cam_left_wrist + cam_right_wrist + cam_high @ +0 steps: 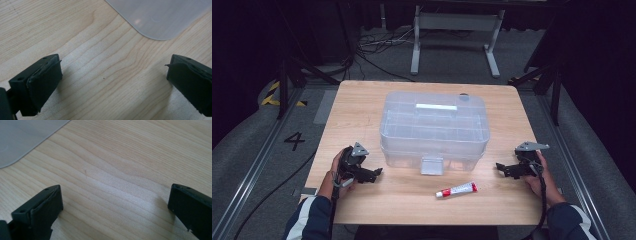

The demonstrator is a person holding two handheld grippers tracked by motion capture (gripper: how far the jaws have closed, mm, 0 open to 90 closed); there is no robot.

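A clear plastic storage box (434, 127) with a closed lid and a front latch (432, 165) stands in the middle of the wooden table (362, 100). A small red and white tube (456, 190) lies on the table in front of it. My left gripper (374, 174) rests at the box's front left, jaws wide apart over bare wood (110, 80), with a corner of the box (160, 17) ahead. My right gripper (502, 168) sits at the box's front right, also open with nothing between its jaws (115, 200), and the box's corner (22, 137) lies at the upper left.
Grey floor surrounds the table, with cables (372, 47) and a white stand's legs (452, 45) behind it. A painted number four (294, 141) marks the floor at the left. Bare wood lies along the table's front edge on either side of the tube.
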